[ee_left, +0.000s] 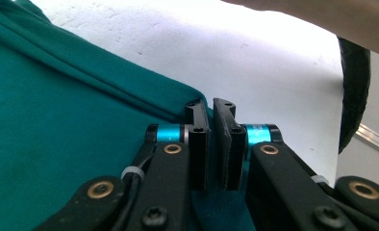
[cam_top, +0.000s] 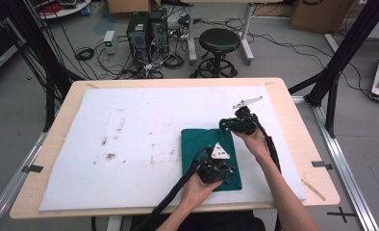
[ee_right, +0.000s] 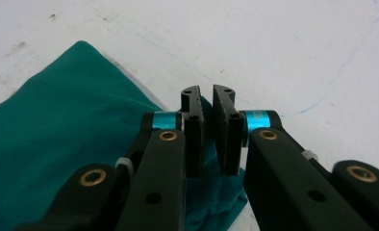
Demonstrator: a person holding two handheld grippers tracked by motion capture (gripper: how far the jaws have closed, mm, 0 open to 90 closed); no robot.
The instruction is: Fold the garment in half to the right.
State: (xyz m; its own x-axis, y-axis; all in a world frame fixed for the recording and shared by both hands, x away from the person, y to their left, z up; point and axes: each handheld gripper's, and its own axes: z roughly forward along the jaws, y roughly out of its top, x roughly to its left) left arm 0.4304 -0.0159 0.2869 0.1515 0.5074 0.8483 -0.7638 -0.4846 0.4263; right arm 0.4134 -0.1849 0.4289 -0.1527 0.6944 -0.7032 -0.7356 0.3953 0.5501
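Green cloth (cam_top: 210,156) lay folded right of centre in the high view, on the white sheet (cam_top: 130,144) covering the counter (cam_top: 57,120). We judged it soft, light and limp: it would sag and unfold if lifted by one point, so grip the edges or corners, both layers together. Left gripper (ee_left: 210,108) sat at the cloth's near edge, jaws almost together, a narrow gap, nothing pinched. Right gripper (ee_right: 207,96) sat at the far right corner, same state, no cloth between the pads.
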